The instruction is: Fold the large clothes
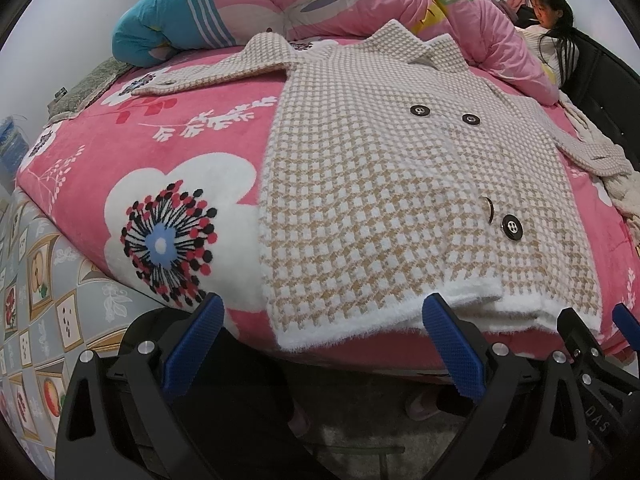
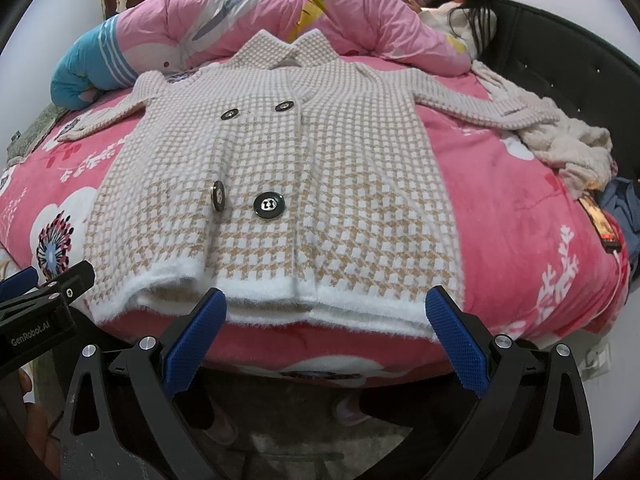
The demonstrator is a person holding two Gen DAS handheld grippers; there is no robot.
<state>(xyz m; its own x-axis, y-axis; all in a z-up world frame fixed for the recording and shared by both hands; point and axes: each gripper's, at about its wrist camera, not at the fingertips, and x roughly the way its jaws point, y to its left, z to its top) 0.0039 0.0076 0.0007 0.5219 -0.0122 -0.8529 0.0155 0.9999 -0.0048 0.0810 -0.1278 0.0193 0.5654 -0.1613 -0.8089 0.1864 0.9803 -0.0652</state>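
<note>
A beige-and-white houndstooth coat (image 1: pixel 400 184) (image 2: pixel 288 168) with black buttons lies flat, front up, on the pink floral bed cover (image 1: pixel 168 148) (image 2: pixel 516 216). Its collar points away, its sleeves are spread to both sides, and its white fuzzy hem (image 1: pixel 400 320) (image 2: pixel 280 304) sits at the near edge of the bed. My left gripper (image 1: pixel 324 304) is open, its blue pads (image 1: pixel 192 344) just short of the hem's left half. My right gripper (image 2: pixel 326 294) is also open at the hem's middle and right part, holding nothing. Each gripper shows in the other's view: the right gripper (image 1: pixel 596 324), the left gripper (image 2: pixel 44 284).
A bunched pink quilt (image 1: pixel 360 0) (image 2: pixel 280 8) lies behind the collar. A person (image 2: pixel 460 0) sits at the far right against a dark headboard (image 2: pixel 568 60). A cream knit garment (image 2: pixel 568 148), a phone (image 2: pixel 600 220) and blue cloth lie on the right. Patterned floor (image 1: pixel 40 300) is at left.
</note>
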